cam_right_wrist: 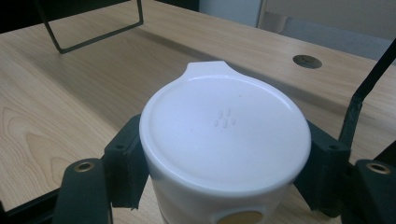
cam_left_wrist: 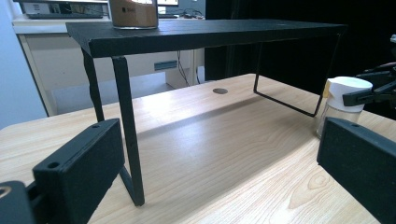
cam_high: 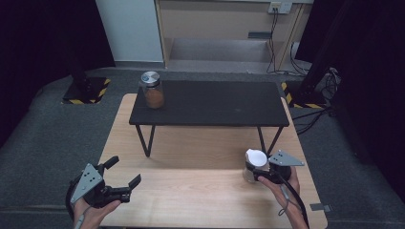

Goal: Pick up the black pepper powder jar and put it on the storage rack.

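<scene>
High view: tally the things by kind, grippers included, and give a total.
Jars: 2, a white-lidded jar on the wooden table and a metal-lidded jar on the black shelf
Black shelves: 1
Wooden tables: 1
Grippers: 2, left gripper and right gripper
Total: 6

The left tool [cam_high: 125,172] is black, with two flat, blocky jaws that each have a small round screw hole. A grey three-cornered plate with little holes sits on top of it. The right tool [cam_high: 257,170] is black too, with the same grey plate. A dark cable trails from each one.
</scene>
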Tool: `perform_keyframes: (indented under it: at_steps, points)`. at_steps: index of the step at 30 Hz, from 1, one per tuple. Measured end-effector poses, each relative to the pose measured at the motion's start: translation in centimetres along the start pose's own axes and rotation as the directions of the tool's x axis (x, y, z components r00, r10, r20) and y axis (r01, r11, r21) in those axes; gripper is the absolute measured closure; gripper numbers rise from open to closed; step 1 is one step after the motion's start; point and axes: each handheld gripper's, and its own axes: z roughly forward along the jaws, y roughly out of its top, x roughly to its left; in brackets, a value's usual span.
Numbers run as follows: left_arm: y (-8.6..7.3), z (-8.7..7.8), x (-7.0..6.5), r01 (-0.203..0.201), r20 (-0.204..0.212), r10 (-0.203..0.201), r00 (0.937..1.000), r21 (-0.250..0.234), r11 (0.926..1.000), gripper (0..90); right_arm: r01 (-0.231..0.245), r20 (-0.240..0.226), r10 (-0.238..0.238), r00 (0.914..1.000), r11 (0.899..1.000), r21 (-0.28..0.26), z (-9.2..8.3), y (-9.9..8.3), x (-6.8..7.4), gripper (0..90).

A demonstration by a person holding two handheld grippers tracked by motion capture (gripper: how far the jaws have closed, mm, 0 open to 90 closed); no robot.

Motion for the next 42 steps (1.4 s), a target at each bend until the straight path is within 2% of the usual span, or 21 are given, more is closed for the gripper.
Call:
perform_keyframes:
  at_steps: [11, 20, 26, 31, 39, 42]
  points:
    - [0.0, 0.0, 0.1, 0.003, 0.0, -0.003, 1.0, -0.001, 1.0, 0.0, 0.009, -0.007, -0.009, 0.9999, 1.0, 0.012, -0.5, 0.8, 0.0, 31.0]
    - [0.0, 0.0, 0.0, 0.003, 0.0, -0.003, 1.0, 0.0, 1.0, 0.0, 0.027, -0.047, -0.026, 0.9985, 0.999, 0.017, -1.2, 1.5, -0.4, 31.4]
    - [0.0, 0.0, 0.0, 0.002, 0.001, -0.002, 1.0, 0.001, 1.0, 0.0, 0.014, -0.077, -0.015, 0.9969, 1.0, -0.008, -2.0, 2.2, -0.9, 31.4]
    - [0.0, 0.0, 0.0, 0.003, 0.001, -0.003, 1.0, 0.001, 1.0, 0.0, 0.036, -0.135, -0.039, 0.9901, 0.999, -0.018, -2.6, 4.2, -1.6, 31.5]
    - [0.0, 0.0, 0.1, 0.006, -0.001, -0.006, 1.0, 0.001, 1.0, 0.0, 0.073, -0.234, -0.075, 0.9693, 0.997, -0.02, -3.6, 8.7, -2.5, 31.4]
    - [0.0, 0.0, 0.1, 0.006, -0.002, -0.006, 1.0, 0.001, 1.0, 0.0, 0.087, -0.255, -0.089, 0.9629, 0.996, -0.021, -4.0, 10.2, -2.6, 31.4]
